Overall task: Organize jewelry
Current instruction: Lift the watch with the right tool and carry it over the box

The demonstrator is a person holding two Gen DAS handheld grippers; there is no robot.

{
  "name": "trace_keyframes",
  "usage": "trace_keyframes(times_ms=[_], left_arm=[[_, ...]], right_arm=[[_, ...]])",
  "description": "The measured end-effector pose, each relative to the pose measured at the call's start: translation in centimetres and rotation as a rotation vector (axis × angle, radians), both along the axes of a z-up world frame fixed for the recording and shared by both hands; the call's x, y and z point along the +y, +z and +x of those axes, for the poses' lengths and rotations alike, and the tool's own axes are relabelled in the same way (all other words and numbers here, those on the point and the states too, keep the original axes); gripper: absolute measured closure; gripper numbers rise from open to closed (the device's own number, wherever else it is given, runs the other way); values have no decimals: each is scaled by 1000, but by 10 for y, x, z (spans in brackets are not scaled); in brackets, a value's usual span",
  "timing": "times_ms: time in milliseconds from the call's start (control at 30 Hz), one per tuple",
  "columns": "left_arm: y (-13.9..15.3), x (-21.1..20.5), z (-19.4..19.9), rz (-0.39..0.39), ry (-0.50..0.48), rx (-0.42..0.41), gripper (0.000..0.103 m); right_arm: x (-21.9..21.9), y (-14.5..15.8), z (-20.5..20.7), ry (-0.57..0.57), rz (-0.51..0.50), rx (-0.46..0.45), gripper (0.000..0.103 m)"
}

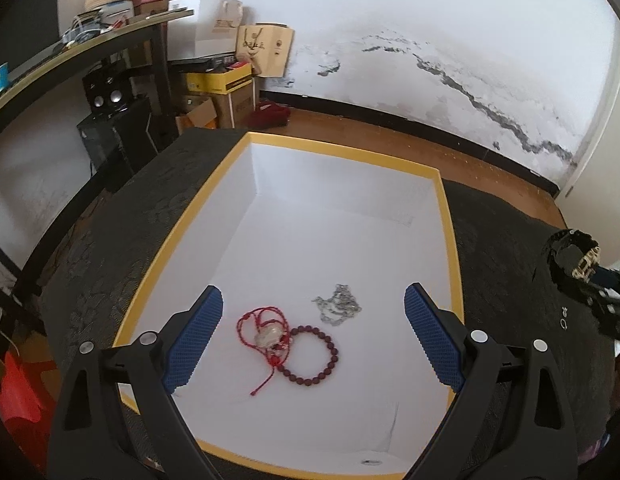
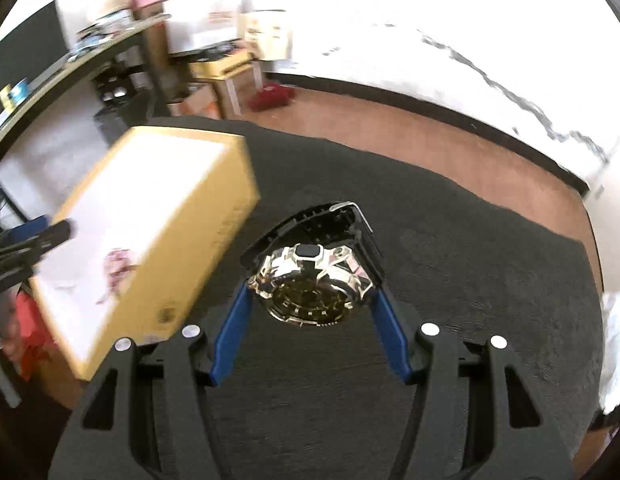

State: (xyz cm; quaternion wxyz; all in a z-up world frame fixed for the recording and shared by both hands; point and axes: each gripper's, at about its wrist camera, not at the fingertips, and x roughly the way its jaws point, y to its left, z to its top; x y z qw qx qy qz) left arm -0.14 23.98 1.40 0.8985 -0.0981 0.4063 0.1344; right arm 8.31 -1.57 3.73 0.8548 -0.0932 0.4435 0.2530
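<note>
A yellow-rimmed white box (image 1: pixel 446 216) lies open on the dark table. Inside it lie a red cord necklace with a pale pendant (image 1: pixel 266 332), a dark red bead bracelet (image 1: pixel 314 354) and a silver chain (image 1: pixel 338 304). My left gripper (image 1: pixel 314 312) is open and empty above the box. My right gripper (image 2: pixel 310 296) is shut on a black and silver watch (image 2: pixel 310 284) and holds it above the table, to the right of the box (image 2: pixel 190 264). The watch also shows at the right edge of the left wrist view (image 1: pixel 574 256).
The dark patterned tablecloth (image 2: pixel 450 288) covers the table around the box. Beyond it are a wooden floor (image 1: pixel 390 140), a stained white wall, a black desk (image 1: pixel 70 56) and cardboard boxes (image 1: pixel 226 92) at the far left.
</note>
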Motion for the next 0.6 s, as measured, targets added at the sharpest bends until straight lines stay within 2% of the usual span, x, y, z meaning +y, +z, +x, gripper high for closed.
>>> trace_keyframes(times_ms=[300,600], left_arm=[[1,35,-19,-17,71,-10,13],[0,72,-35,-58,134,-19,13]], right_arm=[[106,25,-42,201,-6,-13,44],[170,0,-40,256,-34,25,44]])
